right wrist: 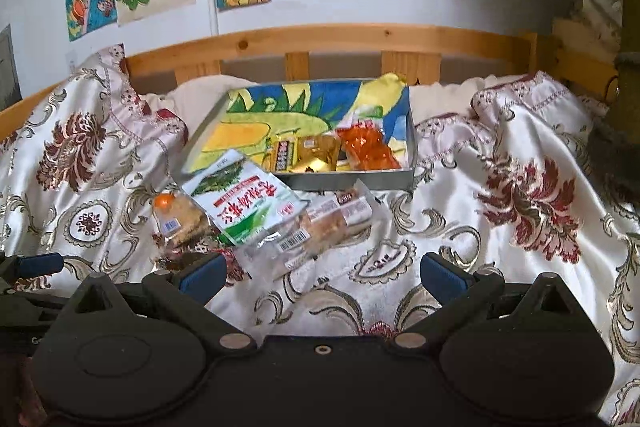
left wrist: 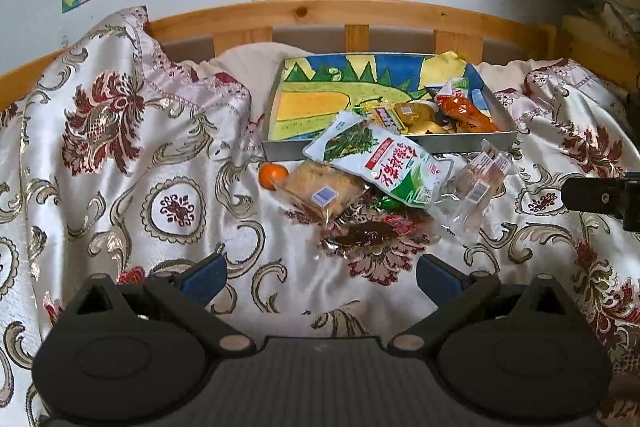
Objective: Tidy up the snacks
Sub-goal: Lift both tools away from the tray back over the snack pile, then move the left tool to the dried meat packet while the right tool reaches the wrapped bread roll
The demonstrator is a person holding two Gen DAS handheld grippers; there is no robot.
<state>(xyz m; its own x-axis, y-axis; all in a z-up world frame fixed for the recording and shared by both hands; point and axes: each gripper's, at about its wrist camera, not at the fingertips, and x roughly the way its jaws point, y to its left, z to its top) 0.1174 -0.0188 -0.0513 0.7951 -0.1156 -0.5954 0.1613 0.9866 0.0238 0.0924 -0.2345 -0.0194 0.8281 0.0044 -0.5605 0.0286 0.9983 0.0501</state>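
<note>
A grey box [left wrist: 348, 149] [right wrist: 360, 181] lined with a colourful drawing lies on the bedspread, with several snack packets in its right end, among them an orange-red one [left wrist: 464, 109] [right wrist: 368, 149]. In front of it lies a loose pile: a white-and-green bag [left wrist: 384, 159] [right wrist: 248, 201], a clear pack of biscuits [left wrist: 324, 189] [right wrist: 182, 221], a small orange [left wrist: 273, 175] [right wrist: 165, 201], a dark packet [left wrist: 366, 235] and clear-wrapped cakes [left wrist: 478, 181] [right wrist: 320, 225]. My left gripper [left wrist: 320, 277] is open, short of the pile. My right gripper [right wrist: 320, 275] is open, just before the cakes.
A shiny floral bedspread [left wrist: 160, 187] [right wrist: 520, 219] covers the bed in folds, rising at the left and right. A wooden headboard rail [left wrist: 320, 13] [right wrist: 340, 37] runs behind the box, under a wall with paintings. The right gripper's finger [left wrist: 600, 193] shows at the right edge.
</note>
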